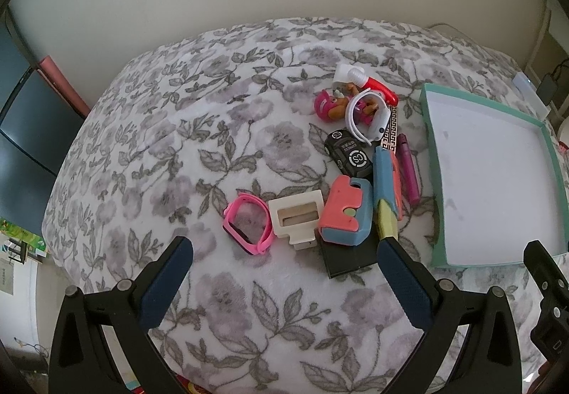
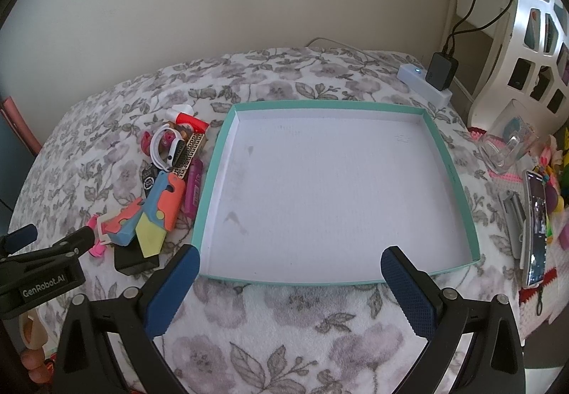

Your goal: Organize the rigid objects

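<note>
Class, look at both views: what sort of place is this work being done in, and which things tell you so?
Probably a home bedroom: the surface is a floral fleece blanket, toys such as a black toy car lie on it, and a phone rests nearby.

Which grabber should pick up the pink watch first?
Probably the left gripper. It is open and faces the pink watch directly. The right gripper, also open, points at the teal tray, with the toys off to its side.
</note>
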